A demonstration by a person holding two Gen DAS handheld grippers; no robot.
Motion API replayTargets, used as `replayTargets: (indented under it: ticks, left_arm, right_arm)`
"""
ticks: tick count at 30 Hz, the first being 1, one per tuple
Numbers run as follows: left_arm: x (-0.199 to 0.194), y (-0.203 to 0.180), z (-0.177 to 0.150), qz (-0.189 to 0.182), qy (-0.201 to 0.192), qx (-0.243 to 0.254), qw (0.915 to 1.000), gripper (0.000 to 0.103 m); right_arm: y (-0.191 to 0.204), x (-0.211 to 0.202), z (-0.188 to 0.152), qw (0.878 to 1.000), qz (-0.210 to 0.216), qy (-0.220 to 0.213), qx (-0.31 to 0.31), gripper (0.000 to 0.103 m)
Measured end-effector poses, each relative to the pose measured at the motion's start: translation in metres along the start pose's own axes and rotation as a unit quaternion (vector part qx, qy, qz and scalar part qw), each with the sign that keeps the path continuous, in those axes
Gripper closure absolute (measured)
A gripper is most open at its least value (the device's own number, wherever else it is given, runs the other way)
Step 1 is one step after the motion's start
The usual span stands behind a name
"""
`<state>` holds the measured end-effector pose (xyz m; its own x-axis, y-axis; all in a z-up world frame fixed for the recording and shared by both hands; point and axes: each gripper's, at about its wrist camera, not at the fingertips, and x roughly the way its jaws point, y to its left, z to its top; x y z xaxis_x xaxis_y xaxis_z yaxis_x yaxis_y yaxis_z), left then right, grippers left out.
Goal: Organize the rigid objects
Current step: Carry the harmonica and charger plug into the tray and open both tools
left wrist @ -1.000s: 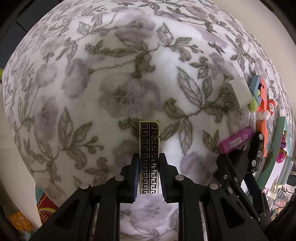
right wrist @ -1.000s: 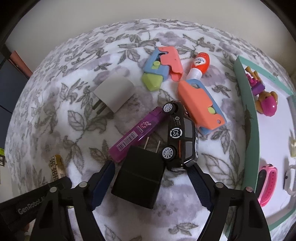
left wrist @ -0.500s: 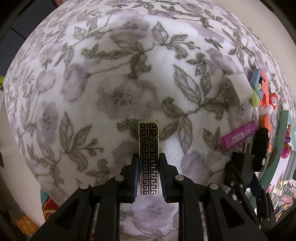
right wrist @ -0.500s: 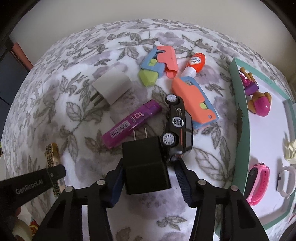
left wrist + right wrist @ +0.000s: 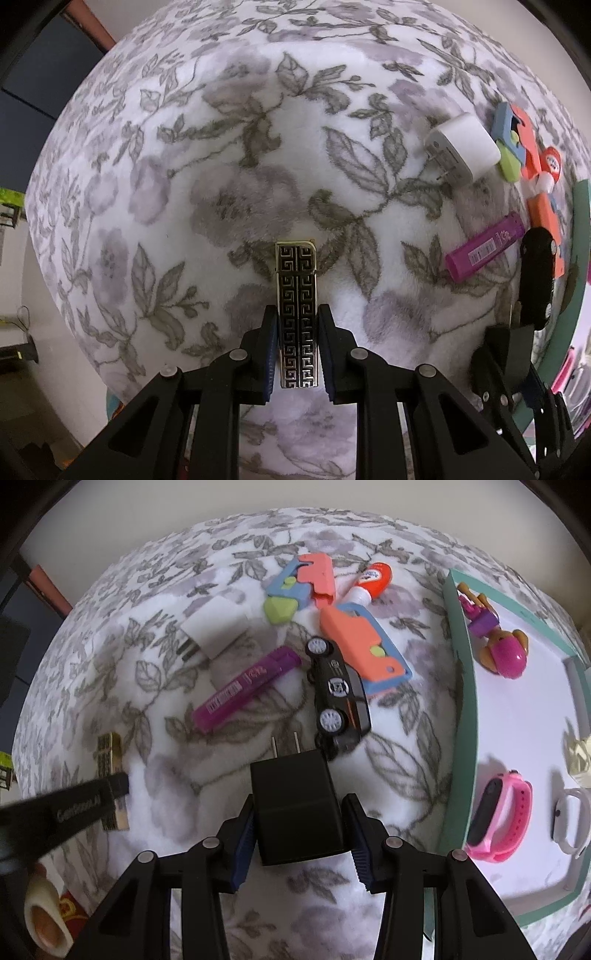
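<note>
Now both claws carry loads toward the green tray [image 5: 455, 701].
Left claw [image 5: 297, 332] is clamped on the patterned lighter [image 5: 297, 306]; right claw [image 5: 298, 830] is closing on the black charger [image 5: 297, 805], to be set inside the tray.

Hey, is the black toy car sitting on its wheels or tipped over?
Tipped over. The black toy car lies on its side on the floral blanket, both visible wheels facing up.

Counted on the floral cloth: two plug chargers, one white [image 5: 218, 627] and one black [image 5: 299, 805]; two orange-and-blue toys [image 5: 364, 646]; two lighters, one purple [image 5: 245, 688] and one patterned [image 5: 297, 314]; one toy car [image 5: 338, 694].
</note>
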<state>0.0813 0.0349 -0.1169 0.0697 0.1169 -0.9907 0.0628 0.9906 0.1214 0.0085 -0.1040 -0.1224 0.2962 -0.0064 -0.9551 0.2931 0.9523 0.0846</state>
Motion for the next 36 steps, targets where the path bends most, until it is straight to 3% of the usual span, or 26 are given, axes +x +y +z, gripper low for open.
replayTargets:
  ticks: [12, 21, 29, 36]
  left_arm:
    - [-0.004, -0.015, -0.005, 0.022, -0.015, 0.021, 0.9994, 0.082]
    - [-0.028, -0.017, -0.002, -0.057, -0.022, 0.017, 0.998, 0.082]
    - [-0.086, -0.016, -0.001, -0.103, -0.104, 0.019, 0.989, 0.082]
    - [-0.116, -0.026, -0.01, -0.142, -0.154, 0.048, 0.9766, 0.082]
  right_arm:
    - [0.005, -0.004, -0.023, 1.0, -0.013, -0.001, -0.011, 0.056]
    - [-0.017, -0.027, -0.022, 1.0, 0.014, -0.021, 0.016, 0.056]
    - [-0.048, -0.082, -0.013, 0.994, 0.032, -0.09, 0.049, 0.056]
    - [-0.088, -0.123, 0.0, 0.985, 0.011, -0.139, 0.1, 0.056]
